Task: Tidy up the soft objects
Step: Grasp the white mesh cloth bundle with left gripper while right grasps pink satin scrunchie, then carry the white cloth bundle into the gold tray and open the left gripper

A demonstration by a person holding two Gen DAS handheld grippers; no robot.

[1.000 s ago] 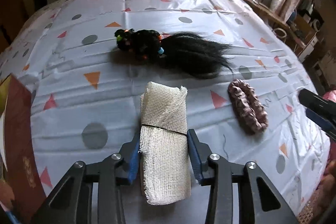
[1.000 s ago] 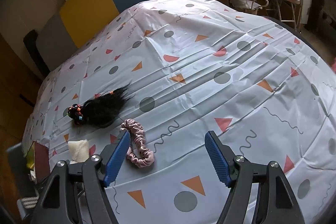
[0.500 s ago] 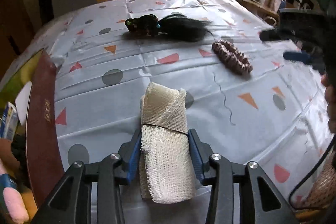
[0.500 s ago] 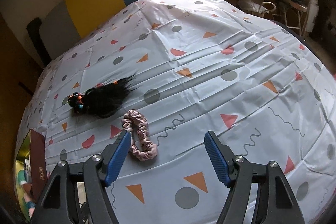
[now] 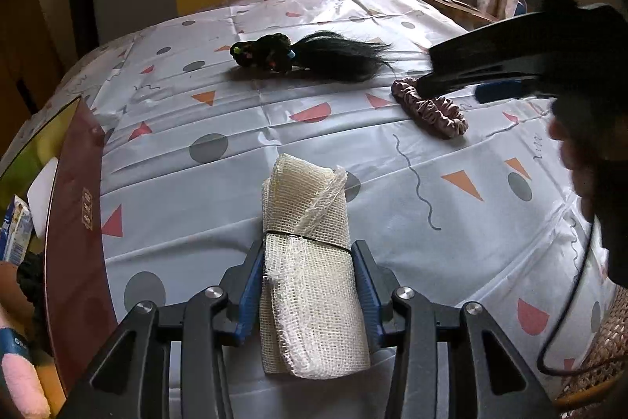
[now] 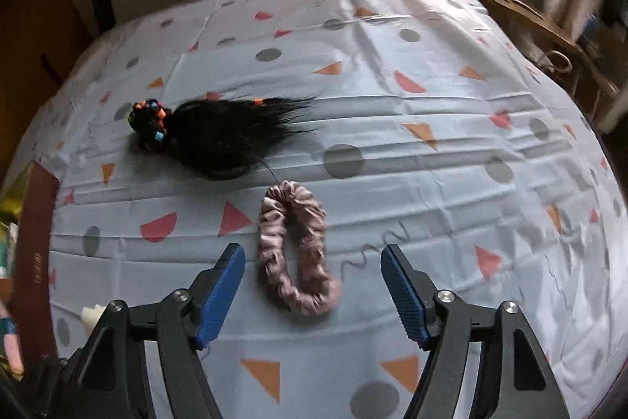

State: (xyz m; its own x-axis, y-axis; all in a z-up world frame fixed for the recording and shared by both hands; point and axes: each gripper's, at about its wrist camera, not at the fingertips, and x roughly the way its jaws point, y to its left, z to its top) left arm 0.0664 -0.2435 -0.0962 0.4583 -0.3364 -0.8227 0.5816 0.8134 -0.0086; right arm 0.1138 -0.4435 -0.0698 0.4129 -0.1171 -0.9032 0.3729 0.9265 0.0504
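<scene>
At the bottom of the left view, the left gripper pinches a rolled gauze cloth, likely to carry it off the tablecloth.

Lower centre of the right view, the right gripper stands spread around the pink scrunchie, seemingly ready to close. Beyond lies the black hairpiece. No writing is legible.

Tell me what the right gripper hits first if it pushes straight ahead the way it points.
The pink scrunchie: it lies on the tablecloth between the open right gripper fingers, just ahead. Beyond it sits the black hairpiece, slightly left. Depth is uncertain.
</scene>
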